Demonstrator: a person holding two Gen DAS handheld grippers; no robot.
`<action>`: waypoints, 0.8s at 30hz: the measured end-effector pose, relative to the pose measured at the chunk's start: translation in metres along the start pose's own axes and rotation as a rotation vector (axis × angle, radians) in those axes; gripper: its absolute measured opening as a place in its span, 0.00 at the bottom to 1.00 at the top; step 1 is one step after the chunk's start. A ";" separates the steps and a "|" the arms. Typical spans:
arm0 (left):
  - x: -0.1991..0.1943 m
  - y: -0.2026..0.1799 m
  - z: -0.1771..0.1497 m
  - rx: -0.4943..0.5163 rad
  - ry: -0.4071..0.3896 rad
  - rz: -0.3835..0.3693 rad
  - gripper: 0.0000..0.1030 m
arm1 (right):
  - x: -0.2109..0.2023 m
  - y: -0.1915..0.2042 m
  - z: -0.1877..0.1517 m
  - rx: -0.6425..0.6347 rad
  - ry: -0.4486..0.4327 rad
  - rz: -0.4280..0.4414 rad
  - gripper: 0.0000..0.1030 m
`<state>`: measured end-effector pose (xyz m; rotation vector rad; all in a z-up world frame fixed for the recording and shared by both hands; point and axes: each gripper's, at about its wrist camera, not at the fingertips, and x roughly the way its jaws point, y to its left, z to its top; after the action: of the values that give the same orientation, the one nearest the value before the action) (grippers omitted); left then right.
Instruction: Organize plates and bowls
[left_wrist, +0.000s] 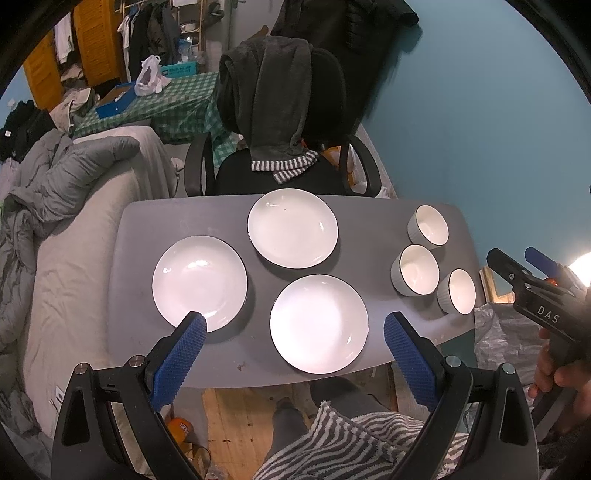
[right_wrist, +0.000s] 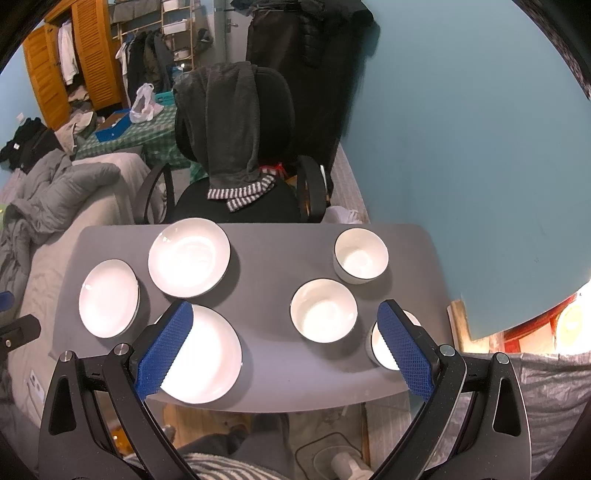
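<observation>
Left gripper (left_wrist: 293, 328) — jaws wide, holding nothing, poised above the near edge of the grey table (left_wrist: 369, 221); right gripper (right_wrist: 284, 325) — jaws likewise wide and empty, over the same edge.

Task progress, judged: nothing stacked yet; all six pieces lay single and apart, so the whole sorting remained.

Plates, three, white with dark rims, in the left wrist view: near plate (left_wrist: 319, 324) at 6 o'clock of the tabletop; left plate (left_wrist: 199, 282) at 9 o'clock; far plate (left_wrist: 292, 228) at 12 o'clock, nearest the office chair (left_wrist: 280, 173); none touching.

Bowls, three, white, ribbed outside, along the 3 o'clock side: near bowl (left_wrist: 458, 291); middle bowl (left_wrist: 417, 269) just beside it; far bowl (left_wrist: 429, 226) toward 1 o'clock.

Contents: every plate and bowl looked empty; only glare showed inside.
</observation>
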<state>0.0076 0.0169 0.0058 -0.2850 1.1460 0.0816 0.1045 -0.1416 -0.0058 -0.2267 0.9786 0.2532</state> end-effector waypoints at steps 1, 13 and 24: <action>0.000 0.000 0.000 0.000 0.000 -0.001 0.95 | 0.001 -0.001 0.000 0.000 0.000 0.002 0.95; 0.000 0.002 -0.003 -0.005 0.002 0.004 0.95 | 0.000 -0.002 0.001 -0.006 0.005 0.017 0.95; 0.006 0.003 -0.007 0.000 0.008 0.026 0.95 | 0.001 -0.003 0.002 0.001 0.001 0.012 0.95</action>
<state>0.0034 0.0172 -0.0024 -0.2707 1.1575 0.1039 0.1081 -0.1439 -0.0051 -0.2199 0.9810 0.2630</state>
